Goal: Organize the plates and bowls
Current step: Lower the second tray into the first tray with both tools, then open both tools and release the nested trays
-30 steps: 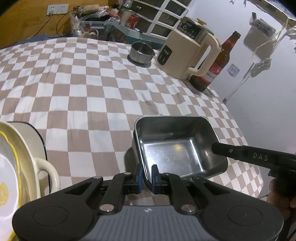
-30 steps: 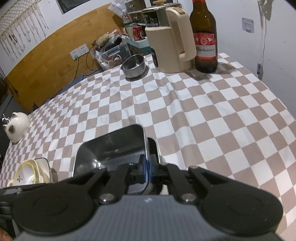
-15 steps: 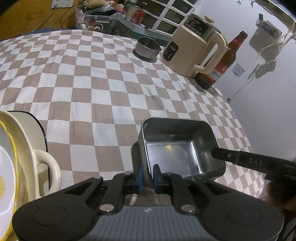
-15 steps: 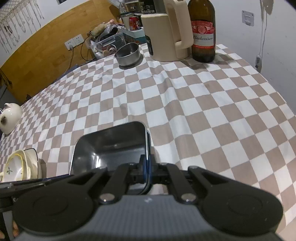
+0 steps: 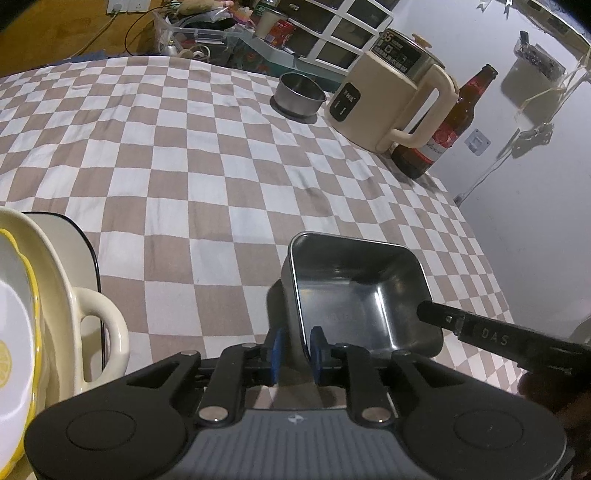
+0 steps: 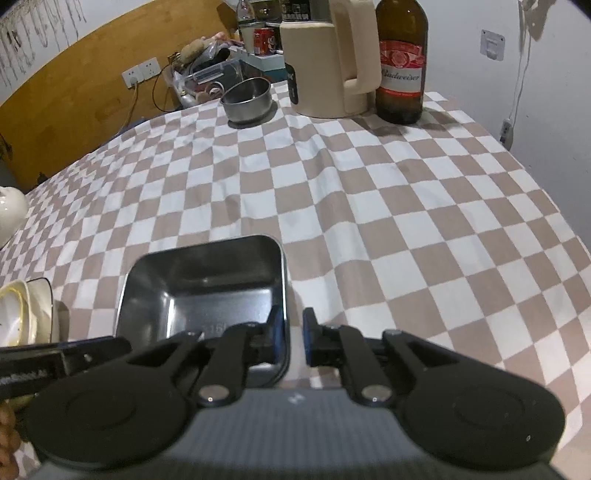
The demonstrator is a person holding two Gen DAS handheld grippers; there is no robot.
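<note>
A rectangular steel tray [image 5: 354,291] rests on the checkered tablecloth [image 5: 207,155]; it also shows in the right wrist view [image 6: 207,288]. My left gripper [image 5: 297,350] straddles the tray's near left wall with its blue pads slightly apart. My right gripper [image 6: 291,338] straddles the tray's right wall, its pads parted with a visible gap on the outer side. A stack of cream dishes with a yellow-rimmed plate [image 5: 33,306] sits at the left, also seen in the right wrist view [image 6: 22,317]. A round steel bowl [image 5: 299,94] stands far back.
A cream electric kettle [image 5: 391,99] and a brown beer bottle [image 5: 443,129] stand at the far right. A clutter of boxes and cables [image 5: 207,29] lines the far edge. The table's right edge [image 5: 491,258] is close to the tray. A white teapot [image 6: 9,214] sits far left.
The steel tray came down onto the tablecloth. Both grippers' pads have parted from the tray's walls, the right more than the left.
</note>
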